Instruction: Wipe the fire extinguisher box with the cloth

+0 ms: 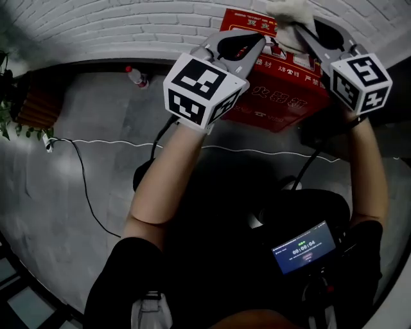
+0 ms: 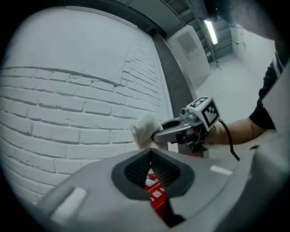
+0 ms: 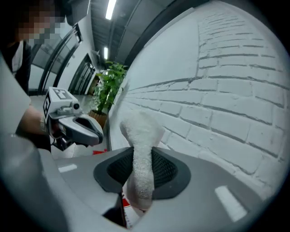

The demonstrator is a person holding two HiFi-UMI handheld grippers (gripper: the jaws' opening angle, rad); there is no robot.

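The red fire extinguisher box (image 1: 282, 96) stands against the white brick wall at the top of the head view. My right gripper (image 1: 297, 27) is shut on a white cloth (image 1: 290, 11) and holds it over the box's top, close to the wall. In the right gripper view the cloth (image 3: 140, 131) sticks up between the jaws. My left gripper (image 1: 262, 40) hovers over the box's left part, shut with nothing in it. Under its jaws in the left gripper view a strip of the red box (image 2: 155, 197) shows, with the right gripper (image 2: 156, 135) and the cloth (image 2: 144, 129) just beyond.
A white brick wall (image 1: 128, 26) runs behind the box. On the grey floor lie a small bottle with a red cap (image 1: 137, 77) and a black cable (image 1: 83, 183). A potted plant (image 3: 108, 86) stands further along the wall. A small screen (image 1: 303, 247) hangs at the person's waist.
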